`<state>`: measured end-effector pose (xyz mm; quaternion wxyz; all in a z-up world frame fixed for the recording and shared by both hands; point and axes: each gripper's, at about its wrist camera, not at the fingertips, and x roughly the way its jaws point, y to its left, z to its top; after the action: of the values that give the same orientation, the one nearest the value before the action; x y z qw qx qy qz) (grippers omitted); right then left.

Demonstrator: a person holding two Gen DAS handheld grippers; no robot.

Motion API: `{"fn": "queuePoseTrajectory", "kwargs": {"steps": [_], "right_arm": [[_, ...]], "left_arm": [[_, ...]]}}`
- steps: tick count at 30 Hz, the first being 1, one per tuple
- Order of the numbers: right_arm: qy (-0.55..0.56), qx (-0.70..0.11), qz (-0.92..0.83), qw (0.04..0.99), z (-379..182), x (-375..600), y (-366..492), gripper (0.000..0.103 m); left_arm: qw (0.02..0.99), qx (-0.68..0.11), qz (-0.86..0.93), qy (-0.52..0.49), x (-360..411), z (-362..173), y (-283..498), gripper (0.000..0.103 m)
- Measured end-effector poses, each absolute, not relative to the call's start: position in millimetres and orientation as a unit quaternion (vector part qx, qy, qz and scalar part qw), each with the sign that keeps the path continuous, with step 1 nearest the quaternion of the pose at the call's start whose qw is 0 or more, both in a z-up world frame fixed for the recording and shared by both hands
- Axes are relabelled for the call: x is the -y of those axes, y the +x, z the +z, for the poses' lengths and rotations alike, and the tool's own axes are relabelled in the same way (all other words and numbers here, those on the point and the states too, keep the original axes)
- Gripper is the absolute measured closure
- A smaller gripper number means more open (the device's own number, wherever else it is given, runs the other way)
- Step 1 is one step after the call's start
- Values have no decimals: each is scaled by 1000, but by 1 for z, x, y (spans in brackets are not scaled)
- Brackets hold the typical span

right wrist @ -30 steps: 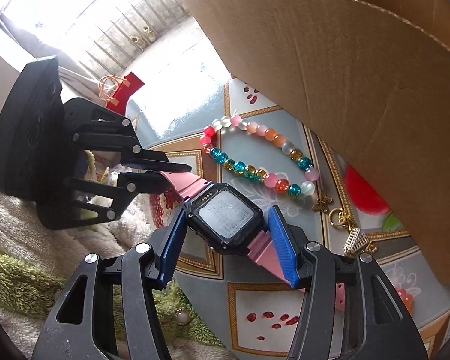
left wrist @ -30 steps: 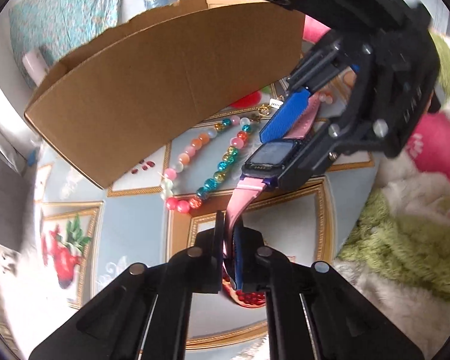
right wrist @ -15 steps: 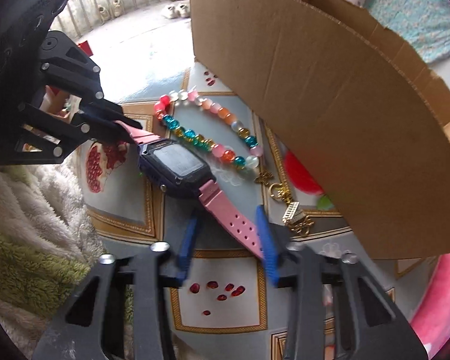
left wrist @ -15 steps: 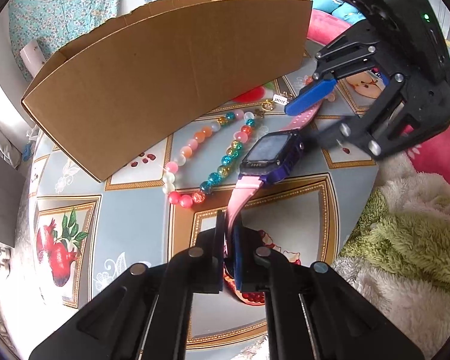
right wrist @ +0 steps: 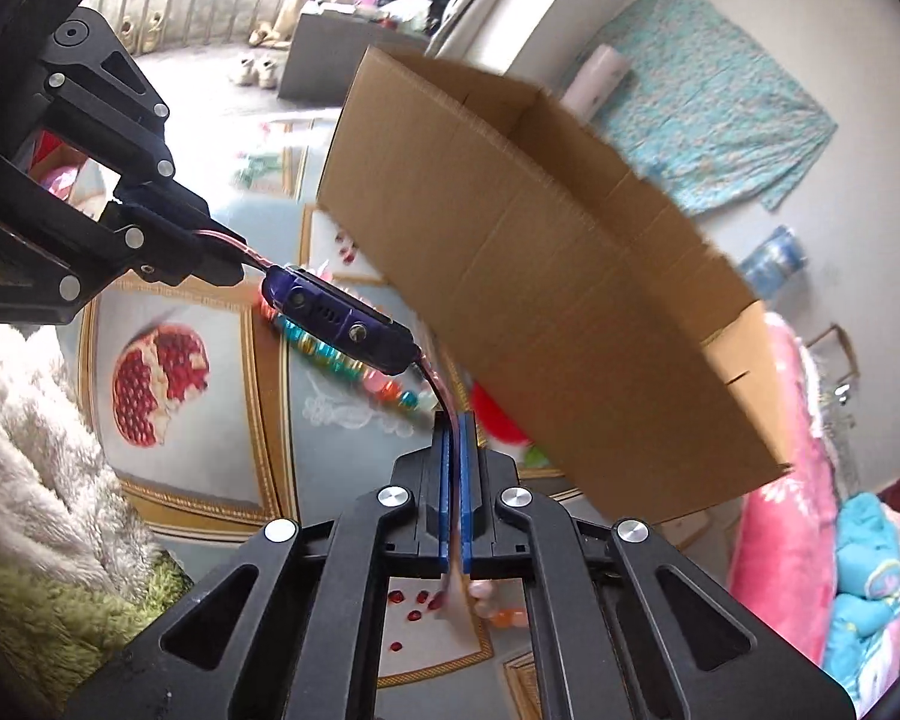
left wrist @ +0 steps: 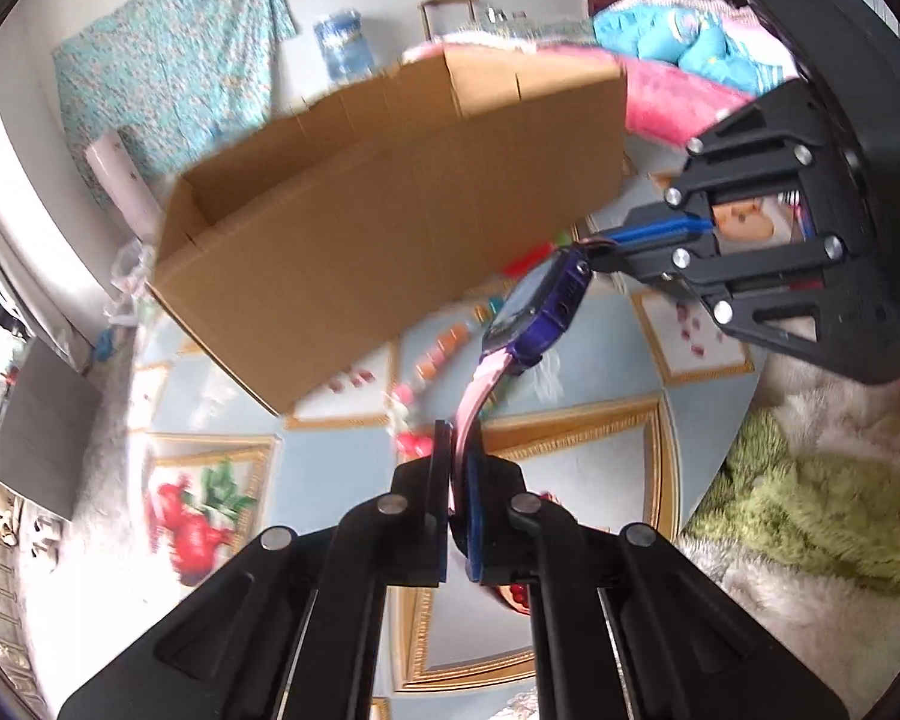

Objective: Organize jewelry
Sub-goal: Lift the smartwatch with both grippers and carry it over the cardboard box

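Both tongs are clamped on the watch (left wrist: 540, 309): left tongs (left wrist: 457, 462) pinch one pink strap, right tongs (right wrist: 455, 474) the other, so it hangs mid-frame above the counter (left wrist: 570, 438). I judge it is being carried to the box (right wrist: 540, 300), upper centre; next it must clear the near wall. Beads (right wrist: 354, 366) lie below it.

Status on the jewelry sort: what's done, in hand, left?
Done: nothing visibly in the cardboard box. In hand: the watch is off the table, left gripper and right gripper each shut on a strap end. Left: boxing it, plus the bead bracelet lying on the table.
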<state>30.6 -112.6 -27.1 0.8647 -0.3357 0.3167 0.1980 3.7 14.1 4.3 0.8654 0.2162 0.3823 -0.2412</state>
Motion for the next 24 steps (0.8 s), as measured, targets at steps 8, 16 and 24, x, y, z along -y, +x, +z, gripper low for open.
{"fn": "queuePoseTrajectory", "kwargs": {"steps": [8,16,24], "right_arm": [[-327,-202,150,911,36,115,33,102],[-267,-281,188,902,72,121,156,102],[-187,-557,258,766,5,122,306,102]], "left_arm": [[910,-276,-216,222,-18,79,2,99],[907,-298,-221,198,-14,116,113,99],[804,-518,-244,162,-1,54,264,98]]}}
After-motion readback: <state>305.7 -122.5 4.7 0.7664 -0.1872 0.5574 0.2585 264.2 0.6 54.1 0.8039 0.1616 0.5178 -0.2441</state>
